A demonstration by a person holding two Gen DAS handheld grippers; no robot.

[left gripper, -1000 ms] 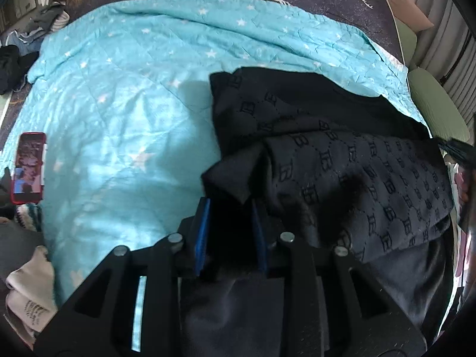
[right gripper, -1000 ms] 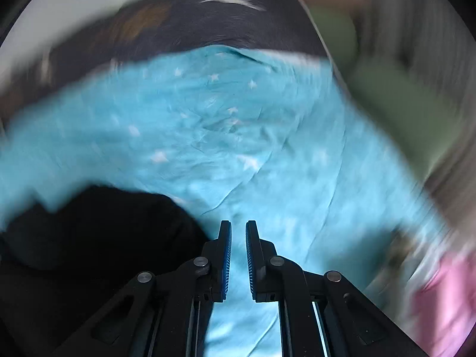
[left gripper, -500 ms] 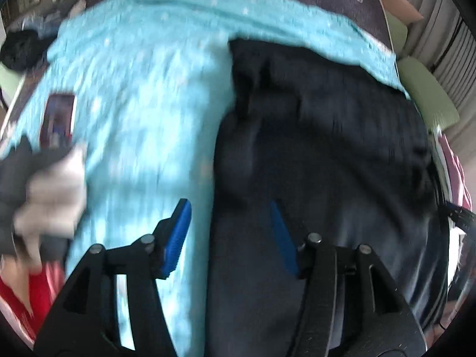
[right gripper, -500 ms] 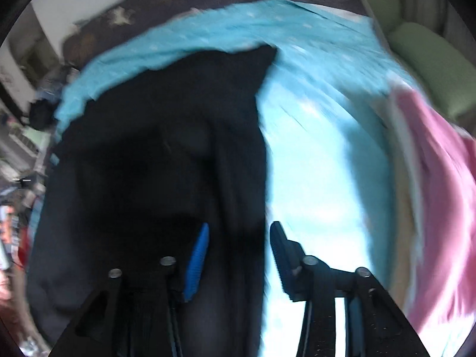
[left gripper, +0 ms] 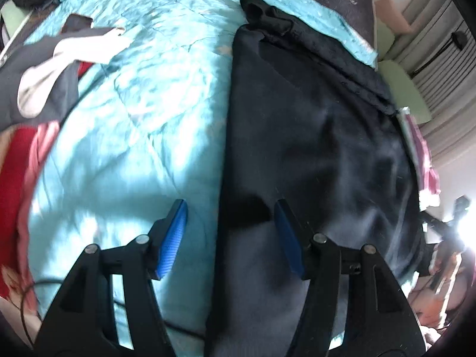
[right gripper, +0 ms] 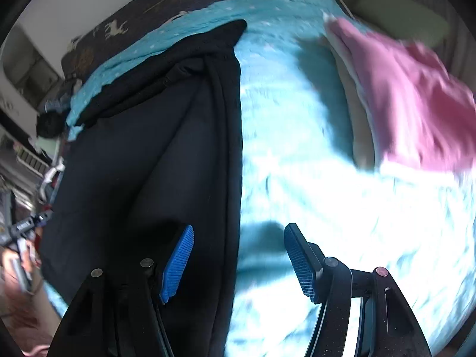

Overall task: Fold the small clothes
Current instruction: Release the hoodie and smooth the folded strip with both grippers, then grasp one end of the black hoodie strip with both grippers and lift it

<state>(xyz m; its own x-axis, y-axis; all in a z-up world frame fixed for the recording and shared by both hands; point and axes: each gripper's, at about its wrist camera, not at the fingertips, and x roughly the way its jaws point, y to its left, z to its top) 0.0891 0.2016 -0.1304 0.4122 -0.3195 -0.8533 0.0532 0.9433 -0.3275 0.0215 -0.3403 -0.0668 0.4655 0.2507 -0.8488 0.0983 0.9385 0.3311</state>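
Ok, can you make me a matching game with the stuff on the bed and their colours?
Things:
1. blanket
2. garment
3. gripper pads
4. cloth on the right side of the bed

Colours:
A. pink
B. dark blue-black
C. turquoise with stars
D. bright blue

Pairs: 1-C, 2-B, 3-D, 4-A

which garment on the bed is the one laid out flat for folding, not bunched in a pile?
The dark navy garment, spread in one long panel down the turquoise quilt. The pink one and the grey-and-white one lie crumpled at the edges.
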